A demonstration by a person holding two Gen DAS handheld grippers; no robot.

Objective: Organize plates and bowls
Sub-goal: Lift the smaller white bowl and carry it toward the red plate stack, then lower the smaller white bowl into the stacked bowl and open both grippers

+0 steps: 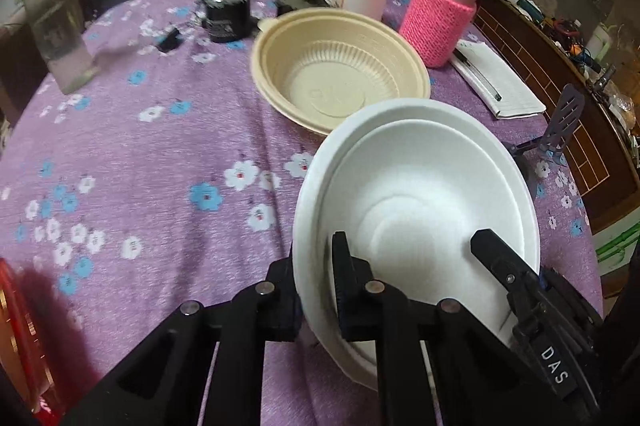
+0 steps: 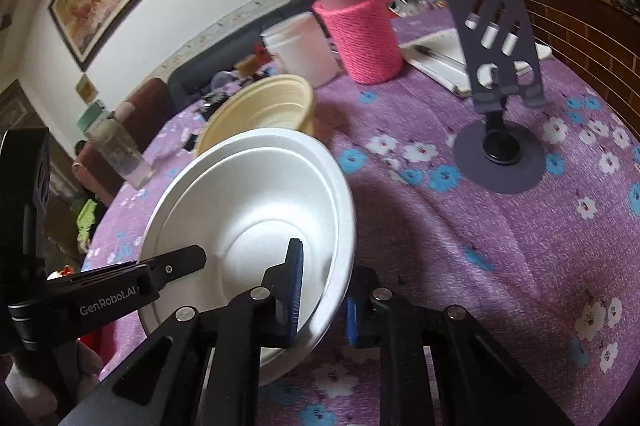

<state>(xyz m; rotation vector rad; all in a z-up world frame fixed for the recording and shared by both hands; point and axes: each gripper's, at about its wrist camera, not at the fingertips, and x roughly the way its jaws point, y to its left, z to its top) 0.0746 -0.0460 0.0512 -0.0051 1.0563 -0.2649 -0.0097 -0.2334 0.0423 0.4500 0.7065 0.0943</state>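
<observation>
Grippers pinch opposite rims of the nested white foam bowls (image 1: 416, 193), left gripper (image 1: 316, 278) on the left rim, right gripper (image 2: 324, 302) on the right, holding the stack tilted just near of the cream plastic bowl (image 1: 340, 65), probably to stack there.

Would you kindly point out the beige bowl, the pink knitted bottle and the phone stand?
beige bowl (image 1: 340, 81): left wrist view, inner floor.
pink knitted bottle (image 2: 370, 37): right wrist view, knitted sleeve.
phone stand (image 2: 490, 21): right wrist view, slotted back plate.
</observation>
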